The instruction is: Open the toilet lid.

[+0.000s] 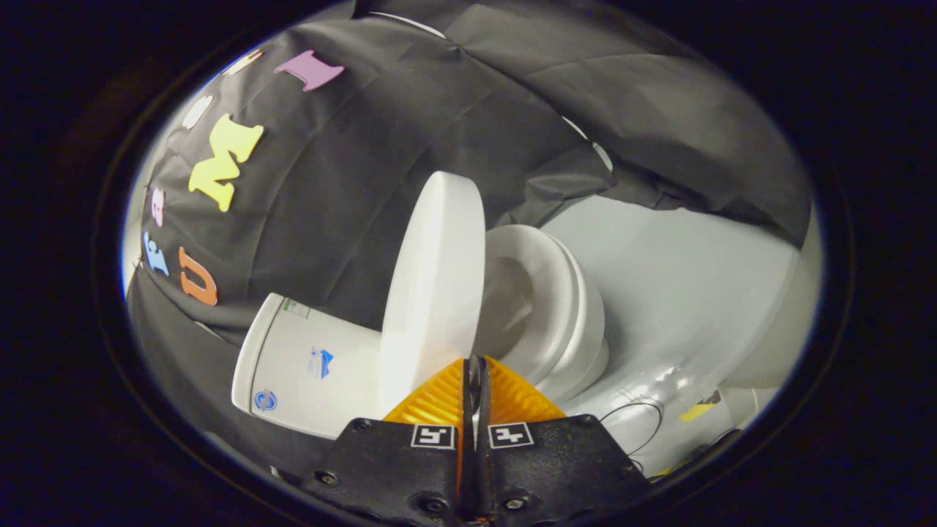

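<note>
A white toilet appears turned on its side in the tilted gripper view. Its lid [435,285] is lifted off the seat ring [545,293] and stands at a wide angle, close to the tank [315,366]. The bowl opening [505,300] shows between lid and seat. My gripper [474,360] is shut, its fingers pressed together with nothing visible between them. The tips rest right at the lid's near rim, on the side facing the seat.
Black cloth walls [366,183] hang close behind the tank and the lid. Pale glossy floor [695,278] spreads beyond the bowl, with a thin dark cable loop [635,416] and a piece of yellow tape [697,412] on it.
</note>
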`<action>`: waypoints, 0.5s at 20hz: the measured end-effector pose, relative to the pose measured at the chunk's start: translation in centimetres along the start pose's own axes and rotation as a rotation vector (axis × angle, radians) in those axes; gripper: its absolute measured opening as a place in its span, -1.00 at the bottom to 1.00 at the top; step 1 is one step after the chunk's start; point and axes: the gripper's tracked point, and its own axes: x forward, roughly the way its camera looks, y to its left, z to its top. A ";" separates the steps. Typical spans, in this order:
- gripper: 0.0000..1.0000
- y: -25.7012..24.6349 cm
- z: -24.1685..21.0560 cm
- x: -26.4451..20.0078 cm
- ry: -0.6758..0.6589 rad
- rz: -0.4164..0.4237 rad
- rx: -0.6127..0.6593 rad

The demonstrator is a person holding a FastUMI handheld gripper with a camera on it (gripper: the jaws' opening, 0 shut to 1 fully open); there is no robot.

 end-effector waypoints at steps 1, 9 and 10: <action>-0.93 0.5 0.1 -0.3 -0.006 0.004 -0.009; -0.92 6.4 0.8 -1.7 -0.052 0.020 -0.151; -0.92 6.7 0.8 -1.8 -0.057 0.011 -0.172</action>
